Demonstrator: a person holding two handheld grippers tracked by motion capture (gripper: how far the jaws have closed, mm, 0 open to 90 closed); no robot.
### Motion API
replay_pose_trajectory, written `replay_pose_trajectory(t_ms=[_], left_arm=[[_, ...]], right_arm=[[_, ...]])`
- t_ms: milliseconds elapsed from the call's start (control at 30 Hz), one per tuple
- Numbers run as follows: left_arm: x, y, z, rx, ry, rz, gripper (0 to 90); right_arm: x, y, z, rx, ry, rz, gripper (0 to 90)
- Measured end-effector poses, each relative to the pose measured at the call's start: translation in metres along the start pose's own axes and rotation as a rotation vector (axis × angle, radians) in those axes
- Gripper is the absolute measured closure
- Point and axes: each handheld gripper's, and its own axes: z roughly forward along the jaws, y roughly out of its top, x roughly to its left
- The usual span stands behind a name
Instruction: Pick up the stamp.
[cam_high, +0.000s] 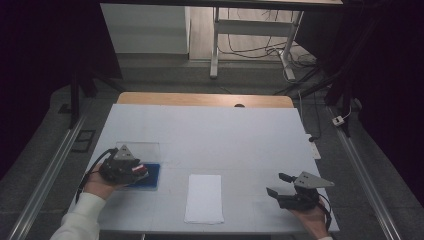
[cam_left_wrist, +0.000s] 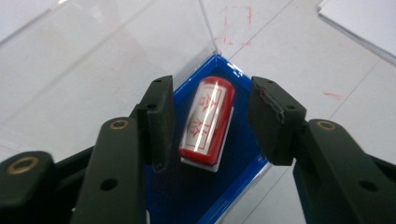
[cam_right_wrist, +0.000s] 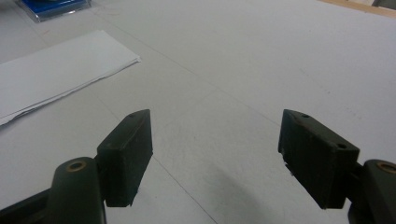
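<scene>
A red cylindrical stamp (cam_left_wrist: 208, 121) with a white label and red characters lies on its side in a blue tray (cam_left_wrist: 201, 196). My left gripper (cam_left_wrist: 210, 126) reaches over the tray with a jaw on each side of the stamp; a narrow gap shows on both sides, so the pads do not press it. From above, the left gripper (cam_high: 142, 171) sits at the near left over the blue tray (cam_high: 152, 176), with the stamp (cam_high: 141, 170) a red spot at its tip. My right gripper (cam_high: 276, 183) rests at the near right, its jaws wide open and empty above bare table (cam_right_wrist: 215, 154).
A clear plastic lid (cam_high: 140, 150) stands next to the blue tray on its far side. A white paper sheet (cam_high: 204, 198) lies at the near centre, between the two hands. The white table top (cam_high: 225, 135) ends in a wooden strip (cam_high: 205, 99) at the far side.
</scene>
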Motion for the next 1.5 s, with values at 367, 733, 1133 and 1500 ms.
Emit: replay_pose_trajectory(t_ms=[367,733,1133,1500], left_arm=[[0.002,-0.001,0.002,0.007,-0.014,0.029,69.5],[0.001,-0.002,-0.003,-0.005,-0.010,0.024,70.6],[0.004,0.000,-0.016,-0.043,-0.017,-0.005,70.6],[0.008,0.001,-0.034,-0.069,-0.011,-0.020,70.6]], right_arm=[[-0.001,-0.001,0.000,0.009,-0.002,0.002,27.2],[-0.001,-0.002,-0.001,0.009,-0.015,0.000,27.9],[0.000,-0.001,0.002,0.006,-0.001,0.005,28.8],[0.002,0.000,0.004,0.017,-0.005,-0.013,29.2]])
